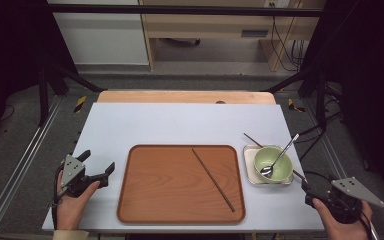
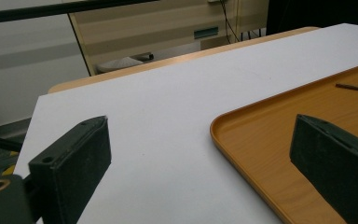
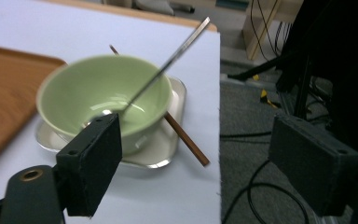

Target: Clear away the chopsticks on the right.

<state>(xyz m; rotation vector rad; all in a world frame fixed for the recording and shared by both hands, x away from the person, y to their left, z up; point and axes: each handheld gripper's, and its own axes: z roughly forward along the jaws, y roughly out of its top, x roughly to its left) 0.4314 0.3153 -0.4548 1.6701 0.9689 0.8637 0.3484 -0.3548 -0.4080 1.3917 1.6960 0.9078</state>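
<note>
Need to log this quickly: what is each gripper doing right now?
Left gripper: open, holding nothing, beside the tray.
Right gripper: open, holding nothing, near the green bowl.

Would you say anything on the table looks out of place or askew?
Yes: the two chopsticks are split up. One chopstick lies slantwise on the wooden tray, while the other chopstick is wedged under the green bowl, across the small metal dish.

The green bowl [image 3: 103,98] is blurred and hides the chopstick's [image 3: 186,140] middle.
</note>
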